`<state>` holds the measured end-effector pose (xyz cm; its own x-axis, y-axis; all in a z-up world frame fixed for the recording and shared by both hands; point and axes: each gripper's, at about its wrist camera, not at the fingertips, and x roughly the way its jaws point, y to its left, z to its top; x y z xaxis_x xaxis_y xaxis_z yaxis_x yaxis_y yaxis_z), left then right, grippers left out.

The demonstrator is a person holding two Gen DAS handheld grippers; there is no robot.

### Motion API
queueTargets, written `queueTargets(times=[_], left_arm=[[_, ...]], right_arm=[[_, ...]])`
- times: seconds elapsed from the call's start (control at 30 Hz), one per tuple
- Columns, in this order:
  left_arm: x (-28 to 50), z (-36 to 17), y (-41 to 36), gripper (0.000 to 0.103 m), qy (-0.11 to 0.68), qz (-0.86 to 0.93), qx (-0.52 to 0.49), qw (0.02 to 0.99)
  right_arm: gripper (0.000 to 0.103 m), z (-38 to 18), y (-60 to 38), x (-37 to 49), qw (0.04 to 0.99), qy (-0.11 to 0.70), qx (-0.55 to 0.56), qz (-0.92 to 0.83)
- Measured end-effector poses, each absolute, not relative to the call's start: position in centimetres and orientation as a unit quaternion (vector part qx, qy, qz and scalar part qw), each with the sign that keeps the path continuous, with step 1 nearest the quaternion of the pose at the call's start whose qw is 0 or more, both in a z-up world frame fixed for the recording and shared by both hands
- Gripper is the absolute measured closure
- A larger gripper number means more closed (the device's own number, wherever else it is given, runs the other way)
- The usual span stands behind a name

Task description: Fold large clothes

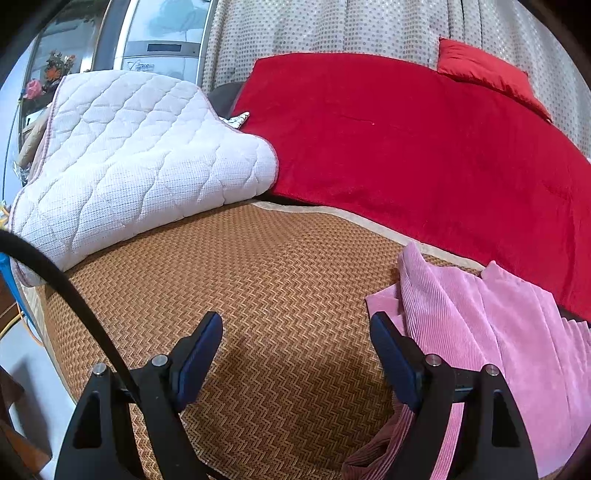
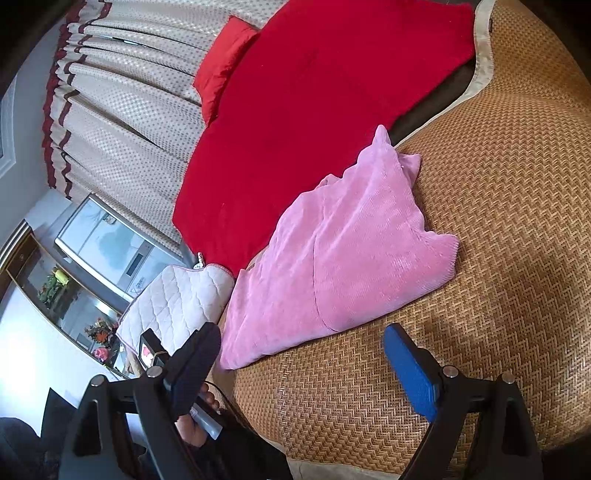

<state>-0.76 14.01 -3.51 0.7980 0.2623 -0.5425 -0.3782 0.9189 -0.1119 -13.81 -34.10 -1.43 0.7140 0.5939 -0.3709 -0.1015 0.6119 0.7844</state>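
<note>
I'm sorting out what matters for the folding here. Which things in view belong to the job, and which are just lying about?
For the job:
- pink garment
- woven mat under it
- left tongs and right tongs, both open and empty

Lying about:
- red blanket
- red pillow
- white quilted pad
- dotted curtain

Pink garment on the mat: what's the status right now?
Left gripper open, empty. Right gripper open, empty. Pink garment crumpled on woven mat, ungripped. Nothing blocking it.
</note>
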Motion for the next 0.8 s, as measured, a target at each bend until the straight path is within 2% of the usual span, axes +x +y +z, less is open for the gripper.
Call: queueTargets(times=[0.8], left_arm=[[-0.99, -3.20, 13.98, 0.021, 0.257, 0.175, -0.116, 0.943]], right_arm=[[0.012, -1.64, -33.69, -13.54, 0.837, 0.324, 0.383, 0.217]])
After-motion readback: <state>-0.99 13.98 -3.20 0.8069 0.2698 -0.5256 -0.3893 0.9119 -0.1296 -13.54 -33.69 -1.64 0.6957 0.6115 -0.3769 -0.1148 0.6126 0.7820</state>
